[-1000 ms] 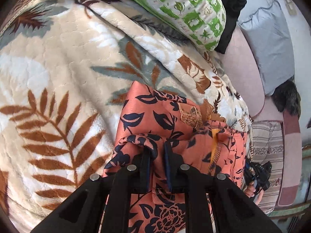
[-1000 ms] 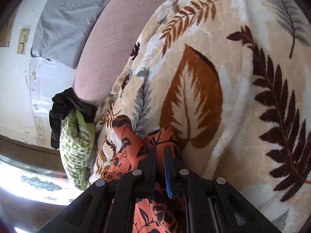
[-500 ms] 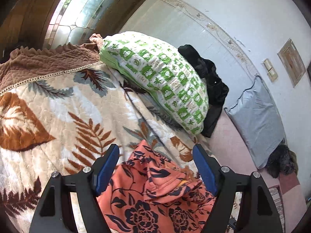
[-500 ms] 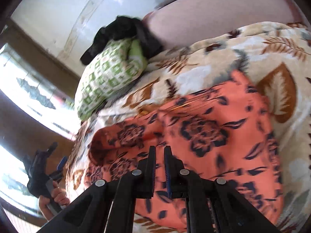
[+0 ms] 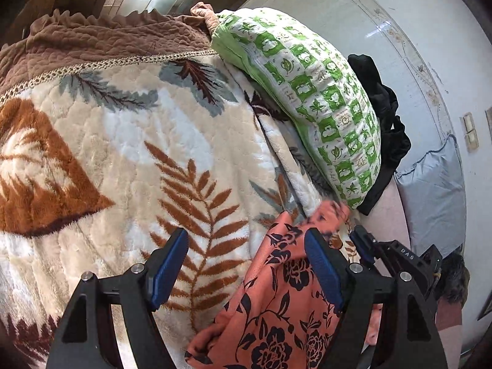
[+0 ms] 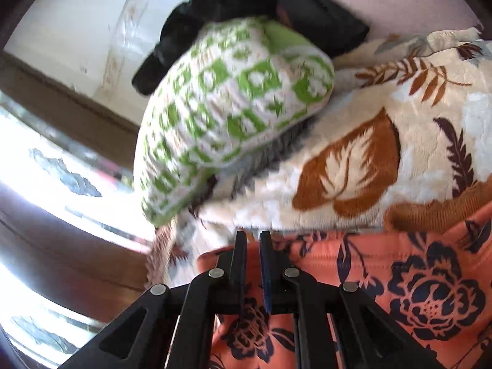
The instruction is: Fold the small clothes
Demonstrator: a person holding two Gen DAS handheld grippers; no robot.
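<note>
Only the left gripper [image 5: 246, 264] view shows the grey cushion [image 5: 436, 190].

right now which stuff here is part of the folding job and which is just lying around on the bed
Part of the job:
orange floral garment
left gripper, open above it
right gripper, shut, fabric at its tips

Just lying about:
leaf-print blanket
green-and-white pillow
black clothing behind the pillow
grey pillow
</note>
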